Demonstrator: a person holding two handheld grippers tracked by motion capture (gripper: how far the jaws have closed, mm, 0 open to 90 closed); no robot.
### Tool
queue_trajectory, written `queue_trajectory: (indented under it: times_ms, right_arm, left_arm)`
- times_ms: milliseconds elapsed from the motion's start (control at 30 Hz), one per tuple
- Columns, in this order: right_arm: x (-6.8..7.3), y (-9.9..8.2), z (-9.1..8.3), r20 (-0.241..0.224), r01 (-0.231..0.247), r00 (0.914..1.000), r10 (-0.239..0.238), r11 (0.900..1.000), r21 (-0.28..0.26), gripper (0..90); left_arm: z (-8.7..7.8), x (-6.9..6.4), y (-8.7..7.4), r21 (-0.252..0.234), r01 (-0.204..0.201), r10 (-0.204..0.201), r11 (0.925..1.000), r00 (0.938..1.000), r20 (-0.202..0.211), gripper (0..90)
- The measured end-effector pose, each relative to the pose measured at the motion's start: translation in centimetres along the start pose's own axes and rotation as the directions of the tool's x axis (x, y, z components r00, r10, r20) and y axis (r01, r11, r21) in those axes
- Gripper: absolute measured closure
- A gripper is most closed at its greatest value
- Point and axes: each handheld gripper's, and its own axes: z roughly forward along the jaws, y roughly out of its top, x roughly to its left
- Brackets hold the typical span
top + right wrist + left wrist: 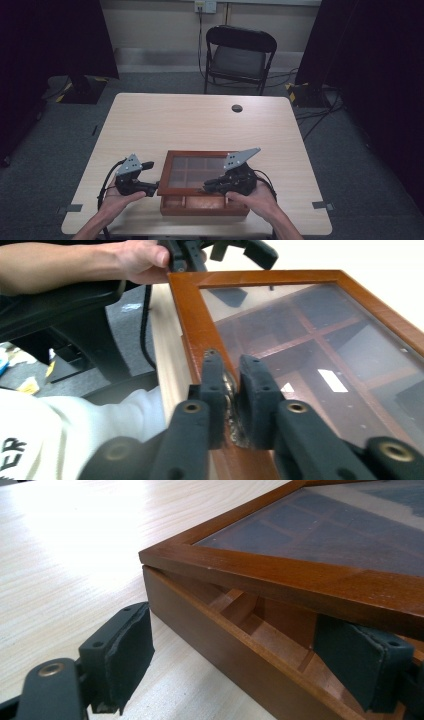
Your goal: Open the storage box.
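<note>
A brown wooden box (200, 205) with inner compartments lies near the table's front edge. Its glass-paned lid (192, 171) is raised a little at the front, leaving a gap over the base (210, 630). My left gripper (150, 188) is open at the box's left front corner. One pad (125, 652) is outside the wall and the other pad (357, 665) is inside, under the lid frame (280, 577). My right gripper (230, 364) is shut on a small metal clasp (231, 387) on the lid's front rail (197, 335). The left gripper (200, 250) and its hand also appear at the lid's far corner.
The light wood table (200, 125) has a round cable hole (237, 108) at the back. A black folding chair (239, 54) stands behind it. Tape marks (322, 205) sit at the front corners. Dark curtains flank the room and cables lie on the floor at right.
</note>
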Motion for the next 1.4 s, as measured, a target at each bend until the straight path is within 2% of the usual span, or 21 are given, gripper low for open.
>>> queue_trajectory:
  times_ms: [100, 267, 400, 467, 533, 667, 833, 900, 967, 1067, 1100, 1400]
  right_arm:
    - [-0.1, -0.3, -0.5, 0.028, -0.012, 0.9995, 0.012, 0.9997, -0.020, 67.0]
    - [-0.6, -1.2, -2.1, 0.085, -0.053, 0.9948, 0.056, 0.9981, -0.032, 44.5]
    - [-1.1, -2.0, -3.4, 0.115, -0.078, 0.9900, 0.082, 0.9962, -0.040, 33.9]
    - [-1.4, -2.4, -4.0, 0.124, -0.089, 0.9878, 0.094, 0.9949, -0.048, 32.5]
    - [-1.6, -2.7, -4.5, 0.134, -0.096, 0.9855, 0.103, 0.9937, -0.058, 30.7]
    - [-1.8, -3.4, -5.2, 0.149, -0.105, 0.9818, 0.118, 0.9903, -0.091, 27.8]
    - [-1.6, -3.5, -5.5, 0.160, -0.107, 0.9796, 0.121, 0.9896, -0.096, 26.5]
    - [-1.7, -3.5, -5.5, 0.167, -0.126, 0.9760, 0.140, 0.9876, -0.094, 25.3]
    - [-1.7, -3.5, -5.6, 0.168, -0.117, 0.9767, 0.134, 0.9874, -0.107, 25.5]
    - [-1.5, -3.4, -5.9, 0.169, -0.107, 0.9777, 0.125, 0.9881, -0.110, 23.7]
    - [-1.5, -3.3, -6.0, 0.170, -0.106, 0.9776, 0.124, 0.9880, -0.112, 22.5]
    - [-1.4, -3.4, -6.8, 0.211, -0.074, 0.9724, 0.099, 0.9893, -0.126, 15.6]
  left_arm:
    - [0.1, -0.1, 0.0, 0.016, -0.007, 0.007, 0.9998, 1.0000, 0.001, 15.7]
    - [0.0, -0.1, 0.2, 0.004, -0.005, 0.005, 1.0000, 1.0000, 0.000, 16.3]
    - [-0.2, -0.1, 0.4, -0.011, -0.010, 0.010, 0.9999, 0.9999, 0.002, 17.8]
    - [-0.3, -0.2, 0.5, -0.019, 0.005, -0.004, 0.9998, 0.9999, 0.010, 18.9]
    - [-0.5, -0.3, 0.7, -0.030, -0.002, 0.002, 0.9995, 0.9999, 0.011, 24.5]
    - [-0.5, -0.6, 1.2, -0.042, 0.010, -0.009, 0.9991, 0.9997, 0.023, 24.0]
    - [-0.6, -0.5, 1.7, -0.061, 0.007, -0.005, 0.9981, 0.9995, 0.030, 24.3]
    - [-0.6, -0.3, 1.8, -0.069, 0.007, -0.005, 0.9976, 0.9994, 0.034, 25.4]
    - [-0.7, -0.3, 1.9, -0.073, 0.017, -0.015, 0.9972, 0.9993, 0.034, 25.8]
    - [-0.7, -0.3, 2.1, -0.075, 0.005, -0.002, 0.9972, 0.9992, 0.040, 27.3]
    - [-0.7, -0.3, 2.2, -0.076, 0.013, -0.010, 0.9970, 0.9992, 0.039, 27.3]
    - [-0.9, -0.3, 3.2, -0.094, -0.002, 0.007, 0.9955, 0.9986, 0.053, 26.1]
